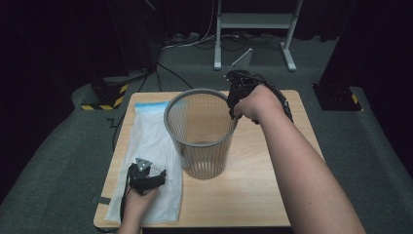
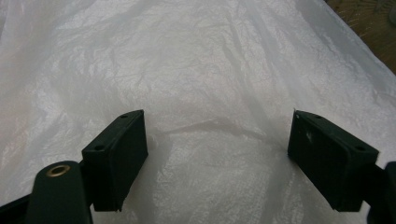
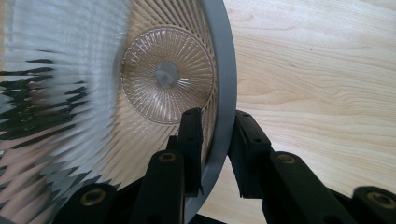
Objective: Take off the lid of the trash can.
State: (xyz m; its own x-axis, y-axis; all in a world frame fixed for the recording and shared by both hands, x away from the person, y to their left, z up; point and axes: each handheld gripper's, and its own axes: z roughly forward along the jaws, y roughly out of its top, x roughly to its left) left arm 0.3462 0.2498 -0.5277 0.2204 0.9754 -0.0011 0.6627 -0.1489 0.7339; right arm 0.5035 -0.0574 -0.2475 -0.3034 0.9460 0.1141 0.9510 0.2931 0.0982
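Nearest, the left gripper (image 1: 155, 176) rests spread-jawed on a plastic bag (image 1: 146, 141) lying flat left of the bin (image 1: 200, 131), whose rim the right gripper (image 3: 215, 140) pinches, so lining the bin looks not yet begun.

The left tongs (image 1: 158, 176) are matte black, with a grey three-cornered plate on top dotted with small pale marks. In the left gripper view their blocky rectangular pads (image 2: 116, 156) carry recessed screw holes, with a brass-ringed screw just beside one pad. The right tongs (image 3: 217, 149) have black arms with brass-ringed screws too. Both forearms are bare, without sleeves.
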